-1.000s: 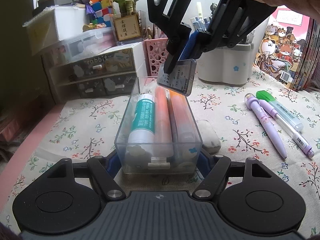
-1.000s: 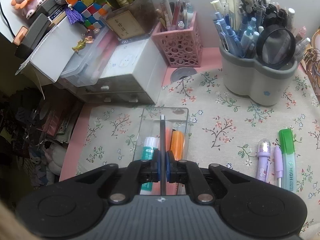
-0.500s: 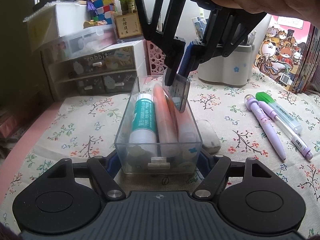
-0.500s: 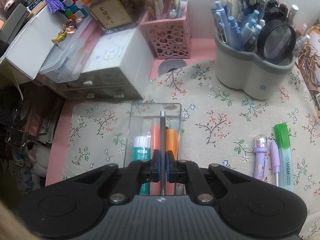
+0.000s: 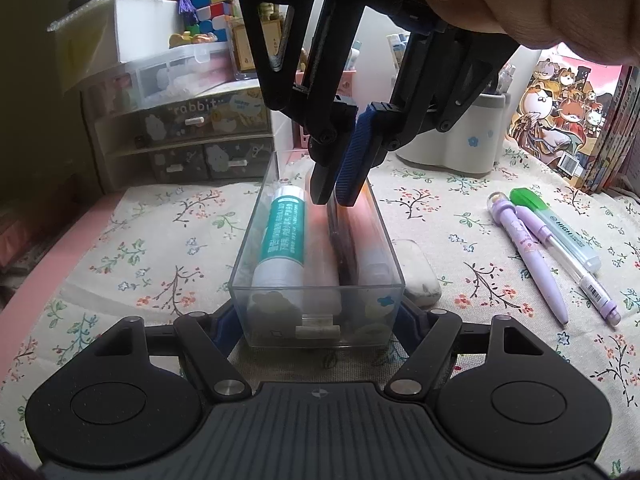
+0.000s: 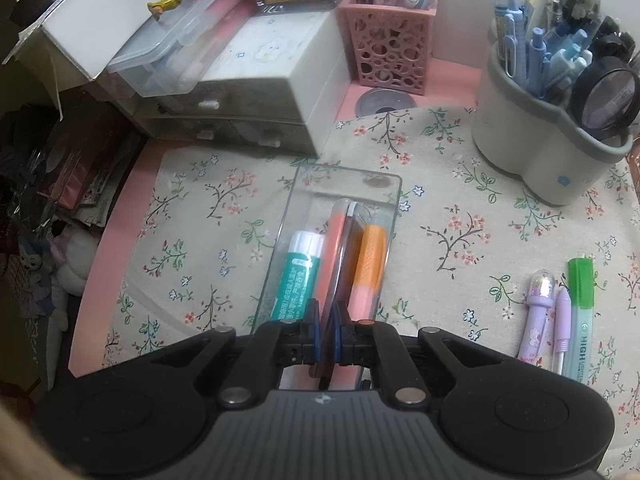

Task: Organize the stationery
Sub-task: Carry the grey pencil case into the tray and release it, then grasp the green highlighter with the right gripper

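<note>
A clear plastic box [image 5: 316,292] [image 6: 384,184] sits on the floral cloth. My left gripper [image 5: 316,316] is shut on its near end, one finger at each side. Inside lie a teal glue stick [image 5: 282,236] [image 6: 296,284], an orange-pink tube [image 6: 334,232] and an orange marker [image 6: 370,256]. My right gripper [image 5: 336,196] [image 6: 326,336] hovers over the box, its jaws slightly parted around a thin dark flat case [image 6: 344,264] that stands on edge between the tubes [image 5: 342,248].
A white eraser [image 5: 418,272] lies right of the box. Two purple pens [image 5: 532,256] and a green highlighter [image 5: 560,232] lie farther right. Drawer units [image 5: 184,136], a pink pen basket [image 6: 388,40], a grey pen holder [image 6: 552,120] and books [image 5: 580,120] line the back.
My right gripper has come down and lowered the flat case into the box between the tubes; its jaws have parted slightly. The left gripper has kept its hold on the box.
</note>
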Available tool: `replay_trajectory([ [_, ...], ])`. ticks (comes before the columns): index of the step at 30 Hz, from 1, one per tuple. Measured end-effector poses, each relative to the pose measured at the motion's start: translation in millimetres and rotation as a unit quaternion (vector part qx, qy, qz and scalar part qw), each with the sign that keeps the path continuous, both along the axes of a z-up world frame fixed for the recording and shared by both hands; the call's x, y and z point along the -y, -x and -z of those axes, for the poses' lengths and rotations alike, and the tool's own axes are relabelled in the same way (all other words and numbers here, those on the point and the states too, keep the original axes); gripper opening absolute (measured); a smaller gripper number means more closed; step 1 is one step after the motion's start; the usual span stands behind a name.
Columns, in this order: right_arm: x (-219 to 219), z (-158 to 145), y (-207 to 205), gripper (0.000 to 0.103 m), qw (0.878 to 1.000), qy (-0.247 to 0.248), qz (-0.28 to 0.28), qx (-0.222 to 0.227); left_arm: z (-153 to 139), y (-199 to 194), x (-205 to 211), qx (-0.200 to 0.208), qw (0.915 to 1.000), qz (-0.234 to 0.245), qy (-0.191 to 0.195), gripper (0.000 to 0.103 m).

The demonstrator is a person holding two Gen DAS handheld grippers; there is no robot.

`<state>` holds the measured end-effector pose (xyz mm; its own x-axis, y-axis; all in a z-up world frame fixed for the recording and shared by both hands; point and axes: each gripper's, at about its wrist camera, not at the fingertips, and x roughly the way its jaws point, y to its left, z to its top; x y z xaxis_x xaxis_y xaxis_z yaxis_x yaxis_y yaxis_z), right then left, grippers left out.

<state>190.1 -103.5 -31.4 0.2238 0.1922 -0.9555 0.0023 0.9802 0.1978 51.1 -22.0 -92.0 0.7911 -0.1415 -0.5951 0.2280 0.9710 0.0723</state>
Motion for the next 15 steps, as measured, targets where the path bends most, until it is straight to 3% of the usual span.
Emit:
replay_trajectory([
  [7, 11.3, -4.3, 6.7, 0.004, 0.999, -0.037, -0.026, 0.006, 0.1, -0.3, -0.6, -0.001, 1.0, 0.0, 0.002, 0.073],
  [11, 37.4, -25.6, 19.9, 0.008, 0.995, -0.072, -0.015, 0.07, 0.2, -1.0, -2.4, -0.004, 0.9999, 0.0, 0.01, 0.073],
  [15, 77.9, -33.4, 40.7, 0.019, 0.989, -0.05, 0.022, 0.134, 0.3, -2.5, -5.4, -0.01, 0.9997, -0.001, 0.021, 0.073],
])
